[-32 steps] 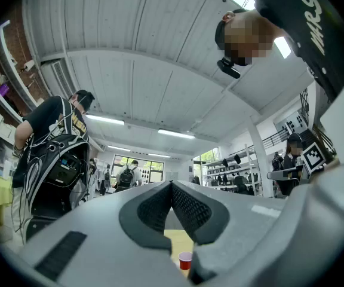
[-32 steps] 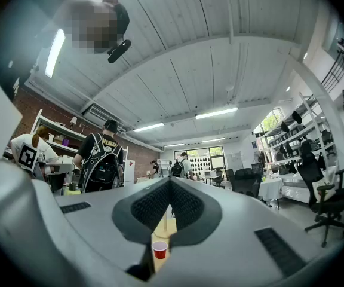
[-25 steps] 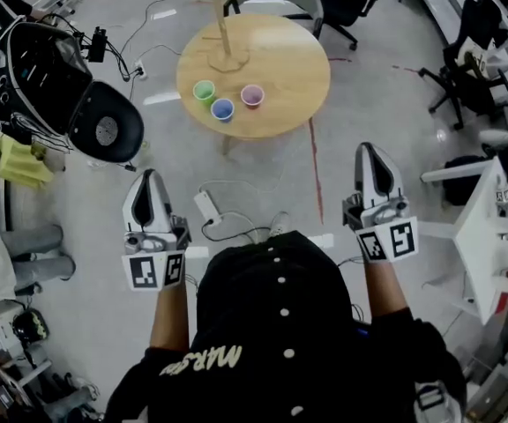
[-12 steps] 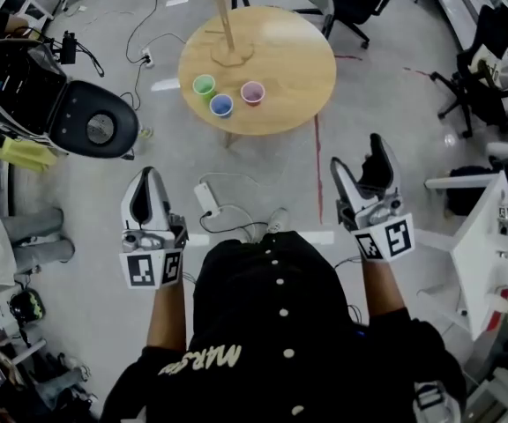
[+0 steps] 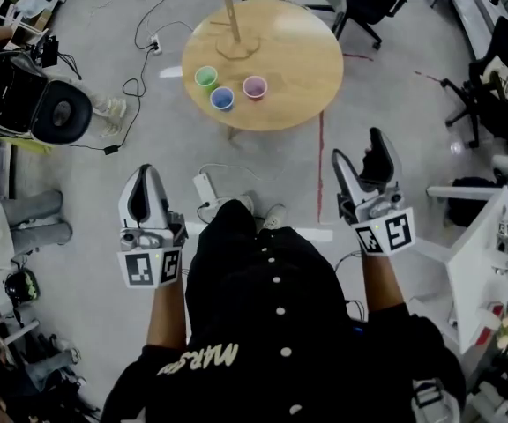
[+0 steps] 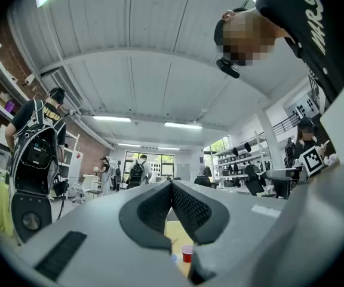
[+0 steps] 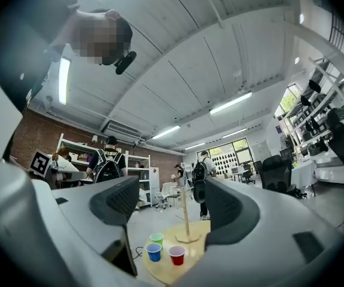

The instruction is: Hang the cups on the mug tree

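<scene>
A round wooden table (image 5: 300, 76) stands ahead on the floor, well beyond both grippers. On it are a green cup (image 5: 205, 77), a blue cup (image 5: 222, 99) and a pink cup (image 5: 255, 87), all upright. Behind them rises the wooden mug tree (image 5: 233, 23), bare. My left gripper (image 5: 145, 176) is shut and holds nothing. My right gripper (image 5: 358, 148) has its jaws apart and closing, with nothing between them. The right gripper view frames the mug tree (image 7: 186, 220) and the cups (image 7: 154, 252) between its jaws. In the left gripper view the red-looking cup (image 6: 187, 253) peeks out below the shut jaws.
A black office chair (image 5: 38, 108) stands left of the table, with cables and a power strip (image 5: 206, 189) on the floor. A red tape line (image 5: 321, 166) runs from the table toward me. A white desk (image 5: 474, 236) is at the right, and more chairs stand behind the table.
My right gripper's jaws have gone from shut to wide apart. The table sits slightly nearer in view, and the black chair at the left has swung away.
</scene>
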Motion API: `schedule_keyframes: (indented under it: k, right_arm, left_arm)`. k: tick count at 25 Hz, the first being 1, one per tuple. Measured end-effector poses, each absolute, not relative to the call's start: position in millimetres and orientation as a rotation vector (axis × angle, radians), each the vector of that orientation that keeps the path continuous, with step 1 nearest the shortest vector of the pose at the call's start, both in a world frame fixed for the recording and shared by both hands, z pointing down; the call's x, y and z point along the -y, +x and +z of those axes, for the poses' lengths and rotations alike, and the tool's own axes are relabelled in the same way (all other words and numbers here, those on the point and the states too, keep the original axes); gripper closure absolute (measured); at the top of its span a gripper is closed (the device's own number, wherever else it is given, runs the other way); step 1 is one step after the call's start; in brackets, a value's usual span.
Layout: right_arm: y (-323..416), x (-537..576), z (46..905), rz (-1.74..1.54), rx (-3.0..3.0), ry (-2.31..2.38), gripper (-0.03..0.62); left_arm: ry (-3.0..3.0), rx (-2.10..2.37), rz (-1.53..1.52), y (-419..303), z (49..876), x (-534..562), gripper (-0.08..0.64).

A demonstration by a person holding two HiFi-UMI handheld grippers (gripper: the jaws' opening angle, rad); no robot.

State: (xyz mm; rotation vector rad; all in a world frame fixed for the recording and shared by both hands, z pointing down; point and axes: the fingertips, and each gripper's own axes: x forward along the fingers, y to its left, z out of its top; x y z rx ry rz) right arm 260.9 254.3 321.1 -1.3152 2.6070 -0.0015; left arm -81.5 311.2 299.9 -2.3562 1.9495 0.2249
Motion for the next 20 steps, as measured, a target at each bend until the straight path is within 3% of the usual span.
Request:
schedule_keyframes:
  k: [20]
  right_arm:
    - [185,-112,309,0.060,-2.626,-1.393,0.256]
  left_arm:
    - [-2.414,-1.855,0.352,-149,303,-152,0.558]
